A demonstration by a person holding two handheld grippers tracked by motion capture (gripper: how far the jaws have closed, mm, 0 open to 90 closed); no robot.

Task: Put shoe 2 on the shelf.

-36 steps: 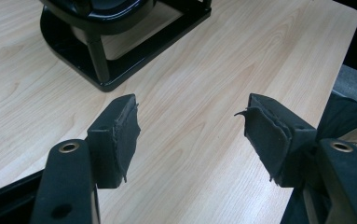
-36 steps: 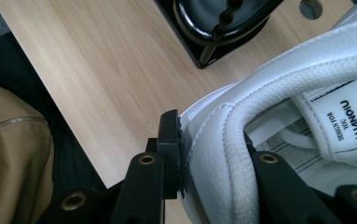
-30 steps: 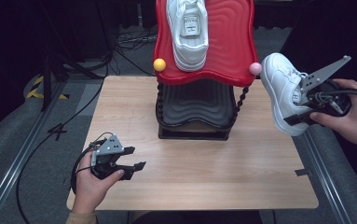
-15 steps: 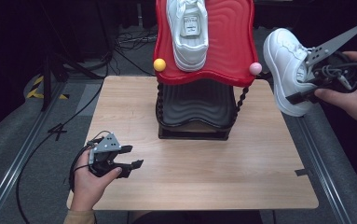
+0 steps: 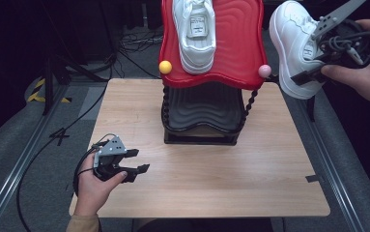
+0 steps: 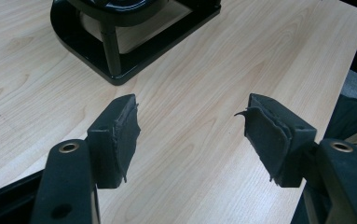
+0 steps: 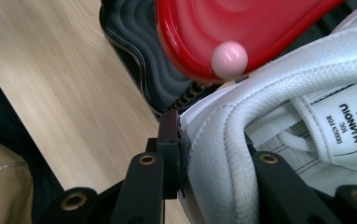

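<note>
A two-tier shoe rack stands at the back middle of the table, with a red wavy top shelf (image 5: 235,43) over a black lower shelf (image 5: 202,108). One white sneaker (image 5: 194,31) lies on the red shelf. My right gripper (image 5: 313,60) is shut on a second white sneaker (image 5: 293,46), held in the air to the right of the rack, above the table's right edge. In the right gripper view the jaws clamp the collar of that sneaker (image 7: 269,121), close to the pink knob (image 7: 229,58). My left gripper (image 5: 136,162) rests open near the front left; its pads (image 6: 120,133) have nothing between them.
A yellow knob (image 5: 165,66) and a pink knob (image 5: 264,71) mark the red shelf's front corners. The black rack base (image 6: 120,65) lies ahead of the left gripper. Cables (image 5: 42,145) run over the grey floor left of the wooden table (image 5: 221,183).
My right gripper has lifted the white sneaker up and slightly toward the rack's top shelf. The left gripper has stayed put.
</note>
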